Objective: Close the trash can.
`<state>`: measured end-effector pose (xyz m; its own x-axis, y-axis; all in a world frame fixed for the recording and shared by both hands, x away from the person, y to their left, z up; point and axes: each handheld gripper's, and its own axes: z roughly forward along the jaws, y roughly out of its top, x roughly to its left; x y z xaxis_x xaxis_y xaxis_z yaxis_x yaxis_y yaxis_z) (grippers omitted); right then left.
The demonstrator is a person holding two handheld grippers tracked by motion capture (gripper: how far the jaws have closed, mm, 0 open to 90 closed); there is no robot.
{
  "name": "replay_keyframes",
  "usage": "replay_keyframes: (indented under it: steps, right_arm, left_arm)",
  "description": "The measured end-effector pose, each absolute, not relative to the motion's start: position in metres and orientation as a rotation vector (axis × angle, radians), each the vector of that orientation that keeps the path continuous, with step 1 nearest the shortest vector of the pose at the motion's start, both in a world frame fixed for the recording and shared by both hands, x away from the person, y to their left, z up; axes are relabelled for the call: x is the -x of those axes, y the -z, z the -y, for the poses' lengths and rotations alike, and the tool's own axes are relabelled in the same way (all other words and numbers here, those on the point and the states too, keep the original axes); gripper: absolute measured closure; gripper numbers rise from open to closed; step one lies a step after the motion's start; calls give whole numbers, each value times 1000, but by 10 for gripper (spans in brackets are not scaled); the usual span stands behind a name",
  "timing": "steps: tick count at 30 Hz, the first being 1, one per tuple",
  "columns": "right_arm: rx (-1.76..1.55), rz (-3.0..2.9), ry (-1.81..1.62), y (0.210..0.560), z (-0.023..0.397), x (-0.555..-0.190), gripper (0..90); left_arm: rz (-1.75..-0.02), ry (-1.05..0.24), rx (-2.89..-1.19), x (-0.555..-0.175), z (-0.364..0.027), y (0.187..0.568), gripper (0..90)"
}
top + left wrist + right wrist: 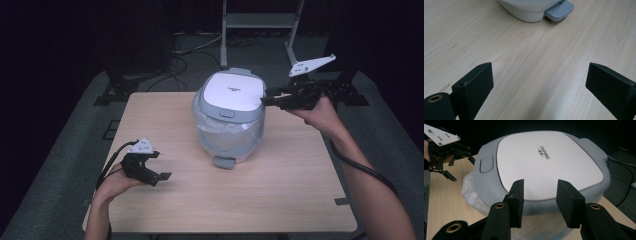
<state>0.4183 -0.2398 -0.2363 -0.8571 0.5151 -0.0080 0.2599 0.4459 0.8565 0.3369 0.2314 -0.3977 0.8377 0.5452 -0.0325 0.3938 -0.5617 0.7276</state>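
A small pedal bin (229, 115) stands at the middle back of the wooden table (280, 195). Its white and grey lid (234, 90) is down, a clear bag (227, 137) lines it, and a grey foot pedal (223, 162) sticks out toward me. My right gripper (266, 97) hovers at the lid's right edge, open, with nothing between the jaws. In the right gripper view the jaws (540, 186) frame the lid (544, 162) without touching it. My left gripper (159, 179) rests open near the table's front left. Its wide-apart jaws (539, 82) face the pedal (559, 10) over bare wood.
A metal stand (260, 20) and loose cables (185, 55) sit on the grey floor behind the table. Dark stand legs (117, 87) flank the table's back corners. A piece of dark tape (342, 201) marks the table's right edge.
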Motion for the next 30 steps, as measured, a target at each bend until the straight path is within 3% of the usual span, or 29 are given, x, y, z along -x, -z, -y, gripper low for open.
replay_keyframes:
  steps: [30]
  right_arm:
    - [-862,-2383,-1331,280,293,-402,457]
  left_arm:
    - [-700,-252,-2222,-341,-232,405,67]
